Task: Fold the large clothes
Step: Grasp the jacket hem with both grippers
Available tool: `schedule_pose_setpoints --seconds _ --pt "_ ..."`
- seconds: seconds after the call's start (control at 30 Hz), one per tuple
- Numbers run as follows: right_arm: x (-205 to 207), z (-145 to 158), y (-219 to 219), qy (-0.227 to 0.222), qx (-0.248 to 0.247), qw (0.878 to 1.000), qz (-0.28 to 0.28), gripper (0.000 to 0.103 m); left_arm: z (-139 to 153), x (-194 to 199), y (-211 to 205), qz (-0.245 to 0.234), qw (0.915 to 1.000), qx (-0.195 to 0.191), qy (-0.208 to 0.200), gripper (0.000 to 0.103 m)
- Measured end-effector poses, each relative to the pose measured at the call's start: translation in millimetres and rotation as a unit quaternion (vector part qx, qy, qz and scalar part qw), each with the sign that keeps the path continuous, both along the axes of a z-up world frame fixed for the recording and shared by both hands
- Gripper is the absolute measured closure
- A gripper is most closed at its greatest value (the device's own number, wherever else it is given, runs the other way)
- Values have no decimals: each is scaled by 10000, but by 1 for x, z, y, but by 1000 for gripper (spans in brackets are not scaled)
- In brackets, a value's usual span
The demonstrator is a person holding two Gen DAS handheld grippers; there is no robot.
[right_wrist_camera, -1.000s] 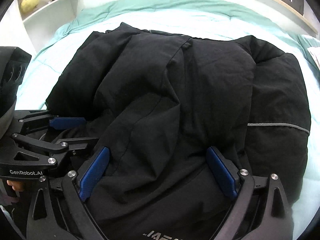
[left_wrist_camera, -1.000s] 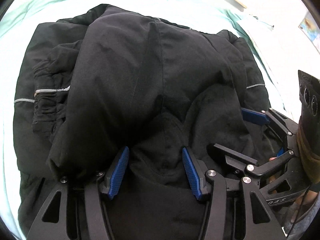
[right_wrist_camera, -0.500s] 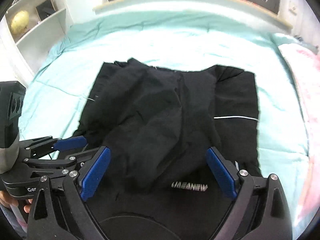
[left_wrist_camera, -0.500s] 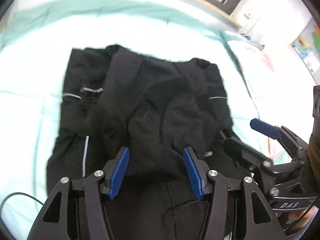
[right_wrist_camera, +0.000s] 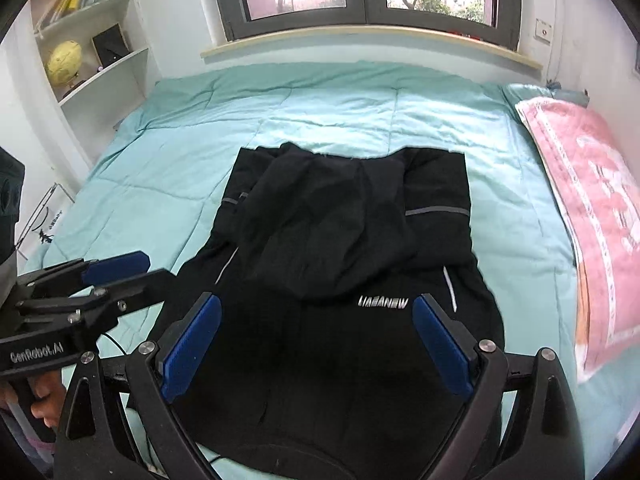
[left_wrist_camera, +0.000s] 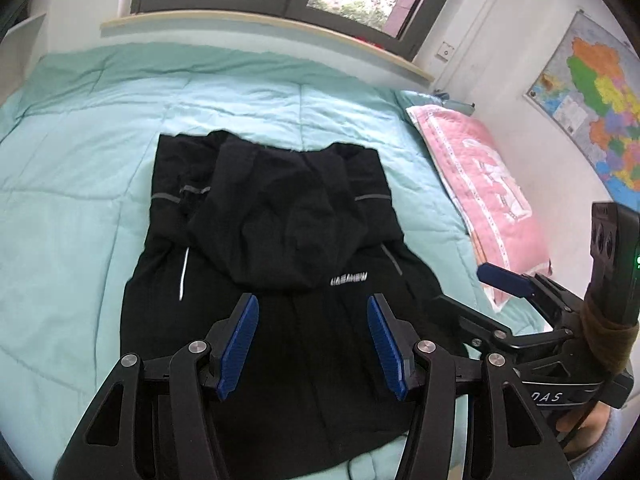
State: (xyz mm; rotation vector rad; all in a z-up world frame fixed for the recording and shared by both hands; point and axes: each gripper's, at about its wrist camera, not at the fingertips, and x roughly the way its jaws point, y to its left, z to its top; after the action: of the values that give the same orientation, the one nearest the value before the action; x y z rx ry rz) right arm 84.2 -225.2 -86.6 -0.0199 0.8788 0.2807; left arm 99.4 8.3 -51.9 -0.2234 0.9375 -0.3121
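A black hooded jacket (left_wrist_camera: 280, 220) lies flat on the teal quilt, sleeves folded in and the hood laid down over the back; the right wrist view shows the jacket (right_wrist_camera: 352, 232) with a white logo near its lower right. My left gripper (left_wrist_camera: 312, 308) hovers high over the jacket's near half, open, with nothing between its blue pads. My right gripper (right_wrist_camera: 316, 304) hangs beside it at the same height, open wider and also empty. Each view catches the other tool: the right gripper (left_wrist_camera: 480, 300) at the right edge, the left gripper (right_wrist_camera: 136, 276) at the left edge.
The teal quilt (left_wrist_camera: 80, 160) covers the whole bed. A pink pillow (right_wrist_camera: 592, 220) lies along the bed's right side. A white shelf with a yellow globe (right_wrist_camera: 64, 60) stands at the left, a window sill (right_wrist_camera: 360, 40) behind, a map (left_wrist_camera: 592, 120) on the right wall.
Both grippers have risen and drawn back from the jacket. A second ago their pads sat in the fabric; now they hang clear above it and the whole bed is in view.
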Motion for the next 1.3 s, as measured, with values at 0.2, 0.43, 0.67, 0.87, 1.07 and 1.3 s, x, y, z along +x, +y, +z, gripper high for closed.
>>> schedule_pose_setpoints --seconds 0.2,0.43,0.67,0.87,1.07,1.3 --pt "-33 -24 -32 211 13 9998 -23 6 -21 -34 32 200 9997 -17 100 43" --pt "-60 -70 -115 756 200 9945 -690 6 -73 -62 99 828 9945 -113 624 40" --pt "-76 -125 -195 1376 231 9802 -1405 6 -136 -82 152 1661 9775 -382 1245 40" --pt "-78 -164 -230 1782 909 9650 -1697 6 -174 -84 156 1606 9722 -324 1672 41" --pt "-76 -203 -234 2280 1316 9497 -1698 6 -205 -82 158 1716 9621 -493 2061 41" --pt "-73 -224 -240 2514 1607 9350 -1919 3 -218 -85 149 1821 9583 -578 2124 62"
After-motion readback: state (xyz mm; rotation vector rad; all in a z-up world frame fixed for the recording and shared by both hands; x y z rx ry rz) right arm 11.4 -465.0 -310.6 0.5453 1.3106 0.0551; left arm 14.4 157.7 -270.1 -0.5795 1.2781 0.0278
